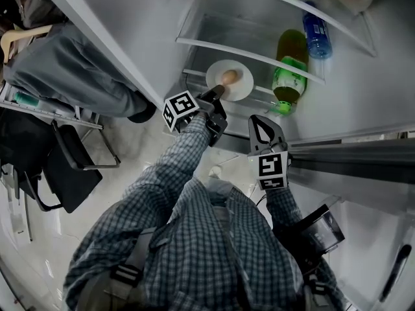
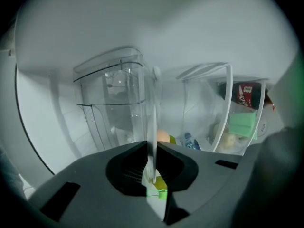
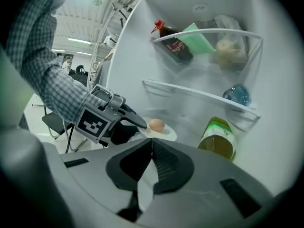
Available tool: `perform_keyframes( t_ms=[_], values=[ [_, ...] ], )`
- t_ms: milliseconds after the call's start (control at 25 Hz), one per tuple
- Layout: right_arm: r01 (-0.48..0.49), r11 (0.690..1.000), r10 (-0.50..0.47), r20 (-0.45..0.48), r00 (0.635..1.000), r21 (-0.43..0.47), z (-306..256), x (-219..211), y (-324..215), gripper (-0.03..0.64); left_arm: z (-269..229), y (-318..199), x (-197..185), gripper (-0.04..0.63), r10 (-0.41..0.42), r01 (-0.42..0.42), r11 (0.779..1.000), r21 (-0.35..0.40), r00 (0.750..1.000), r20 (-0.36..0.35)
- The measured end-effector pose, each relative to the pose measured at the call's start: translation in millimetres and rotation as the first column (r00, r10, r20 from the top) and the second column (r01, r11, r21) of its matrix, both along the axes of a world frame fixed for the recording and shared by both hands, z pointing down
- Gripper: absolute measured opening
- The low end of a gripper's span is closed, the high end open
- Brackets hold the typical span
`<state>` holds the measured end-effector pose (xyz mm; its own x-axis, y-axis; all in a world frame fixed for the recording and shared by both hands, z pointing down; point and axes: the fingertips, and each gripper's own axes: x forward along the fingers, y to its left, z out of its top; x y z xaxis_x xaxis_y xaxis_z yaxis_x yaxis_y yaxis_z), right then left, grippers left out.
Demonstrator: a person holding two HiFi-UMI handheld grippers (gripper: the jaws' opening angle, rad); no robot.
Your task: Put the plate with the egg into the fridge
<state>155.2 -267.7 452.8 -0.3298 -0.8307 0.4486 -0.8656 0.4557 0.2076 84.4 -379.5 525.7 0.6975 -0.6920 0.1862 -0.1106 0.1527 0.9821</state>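
A white plate [image 1: 238, 83] with a brown egg [image 1: 229, 77] on it is inside the open fridge, just above a lower glass shelf [image 1: 194, 76]. My left gripper [image 1: 216, 92] is shut on the plate's near rim. In the left gripper view the plate [image 2: 152, 127] shows edge-on between the jaws, with the egg [image 2: 163, 136] behind it. My right gripper [image 1: 259, 120] hangs to the right in front of the fridge, shut and empty. The right gripper view shows its closed jaws [image 3: 152, 141], and beyond them the plate [image 3: 167, 133], the egg [image 3: 156, 125] and the left gripper [image 3: 137, 123].
A green bottle [image 1: 287, 70] and a blue bottle [image 1: 316, 34] stand at the fridge's right. A dark sauce bottle [image 3: 173, 44] and bags lie on the upper shelf. A clear drawer [image 2: 111, 89] is on the left. The fridge door [image 1: 363, 154] stands at right; a chair [image 1: 71, 167] is on the left.
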Motion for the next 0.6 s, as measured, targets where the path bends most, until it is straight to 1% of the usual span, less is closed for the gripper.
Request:
perform_keyframes(
  t_ms=[200,360,480,600],
  values=[
    [0.074,0.997,-0.07,-0.115,0.991,0.034,5.0,-6.5,-10.4,0.006,1.9,-3.5,2.7,0.029,0.0,0.0,1.0,-0.006,1.0,-0.008],
    [0.115,0.993,-0.109,-0.152,0.982,0.029,7.0,-13.4,-14.9,0.006,0.3,-4.4,6.2,0.029,0.021,-0.021,1.0,-0.005,1.0,-0.007],
    [0.128,0.991,-0.121,-0.18,0.976,0.031,8.8,-16.3,-21.3,0.006,-0.7,-5.1,7.5,0.029,0.033,-0.033,0.999,-0.006,0.999,-0.003],
    [0.146,0.989,-0.135,-0.234,0.963,0.032,10.8,-16.7,-27.7,0.006,-3.0,-6.6,8.8,0.029,0.038,-0.038,0.999,-0.003,0.999,-0.004]
  ],
)
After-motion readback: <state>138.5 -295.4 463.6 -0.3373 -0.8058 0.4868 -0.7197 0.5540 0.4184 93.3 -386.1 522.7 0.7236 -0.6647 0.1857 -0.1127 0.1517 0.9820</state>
